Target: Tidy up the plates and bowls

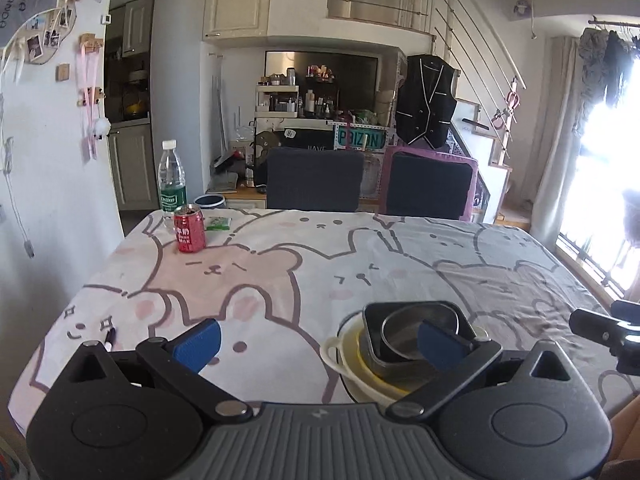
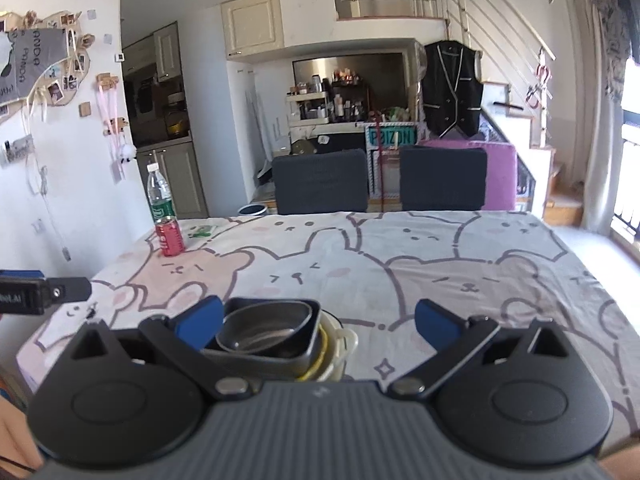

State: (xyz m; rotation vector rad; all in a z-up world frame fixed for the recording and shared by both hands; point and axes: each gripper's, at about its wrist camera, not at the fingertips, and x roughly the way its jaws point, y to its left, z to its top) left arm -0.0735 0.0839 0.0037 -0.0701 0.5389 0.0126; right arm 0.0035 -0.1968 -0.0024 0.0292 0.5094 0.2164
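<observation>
A stack of dishes rests on the table near its front edge: a round metal bowl point(image 1: 404, 330) inside a dark squarish dish point(image 1: 372, 318), on a cream bowl with a handle point(image 1: 332, 350). In the right wrist view the same metal bowl point(image 2: 260, 330), dark dish point(image 2: 308, 316) and cream bowl point(image 2: 344, 340) show at lower centre. My left gripper point(image 1: 318, 340) is open and empty; its right finger overlaps the stack in the picture. My right gripper point(image 2: 318, 322) is open and empty, its left finger beside the stack.
A bunny-print cloth covers the table point(image 1: 280, 272). At the far left stand a red can point(image 1: 189, 229), a water bottle point(image 1: 172, 178) and a green packet point(image 1: 218, 223). A pen point(image 1: 110, 338) lies near the left front. Two dark chairs point(image 1: 314, 180) stand behind.
</observation>
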